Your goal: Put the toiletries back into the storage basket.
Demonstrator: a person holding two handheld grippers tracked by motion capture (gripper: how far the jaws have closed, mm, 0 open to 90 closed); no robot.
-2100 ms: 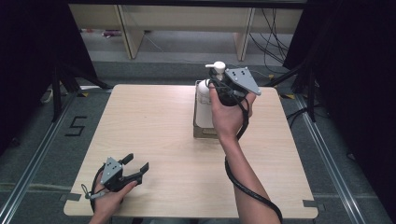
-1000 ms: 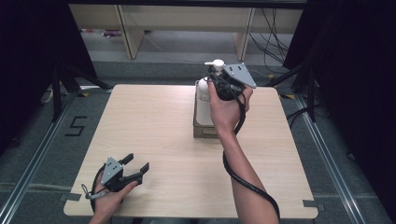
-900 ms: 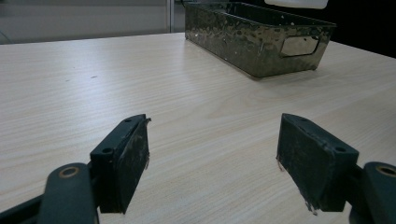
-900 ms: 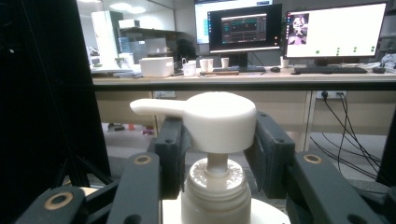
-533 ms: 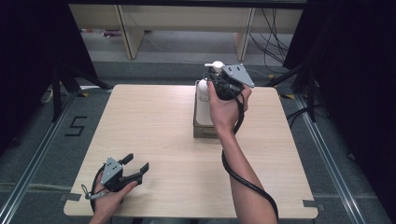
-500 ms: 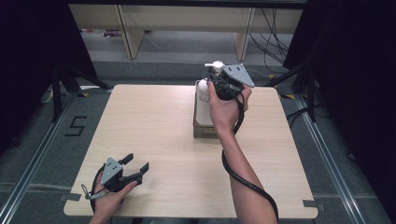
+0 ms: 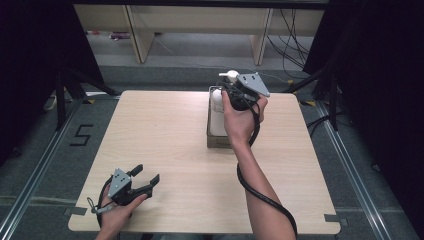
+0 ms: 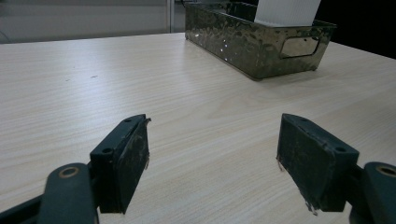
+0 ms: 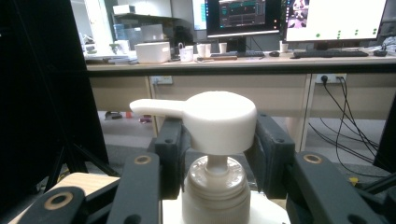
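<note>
On the wooden table [image 7: 165,135] stood a metal tray [image 8: 243,42] with a pump bottle [image 9: 217,186]; the right gripper [image 9: 215,154] clasped its neck, the left gripper [image 8: 212,154] rested wide open, empty

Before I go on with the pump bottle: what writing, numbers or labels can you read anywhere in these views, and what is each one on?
"5" on the floor left of the table, in the high view.
Monitors behind the pump bottle in the right gripper view: screen content too small to read.
Pump bottle and metal tray: no readable label.
</note>
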